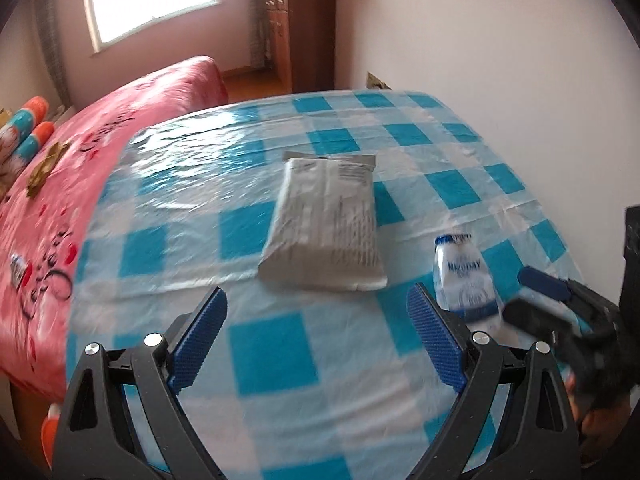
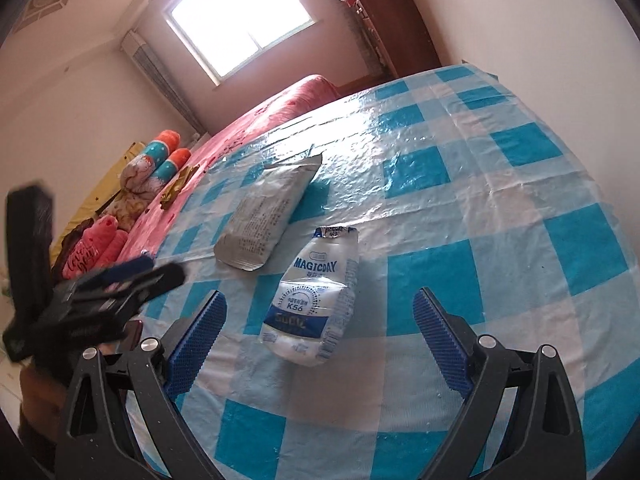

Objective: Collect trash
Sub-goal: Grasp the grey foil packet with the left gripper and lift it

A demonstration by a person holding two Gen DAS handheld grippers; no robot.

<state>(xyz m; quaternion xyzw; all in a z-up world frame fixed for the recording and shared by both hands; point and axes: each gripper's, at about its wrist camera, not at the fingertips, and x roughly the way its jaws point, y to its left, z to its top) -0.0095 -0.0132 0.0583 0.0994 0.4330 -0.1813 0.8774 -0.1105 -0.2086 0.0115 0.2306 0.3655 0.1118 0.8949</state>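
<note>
Two pieces of trash are lying on the table under a blue-and-white checked plastic tablecloth (image 1: 280, 360): a flat silver foil packet (image 1: 326, 224), printed side up, and just beside it a crumpled white MAGICDAY pouch (image 2: 316, 300) with a blue band; the left gripper (image 1: 316, 336) is hanging over the cloth just short of the packet, its jaws spread wide and grasping nothing; the right gripper (image 2: 318, 344) is hovering with the pouch lying between its released fingers, the blue pads (image 2: 440, 344) well clear of it; a pink bedspread (image 1: 60, 184) is lying beyond the table's edge.
</note>
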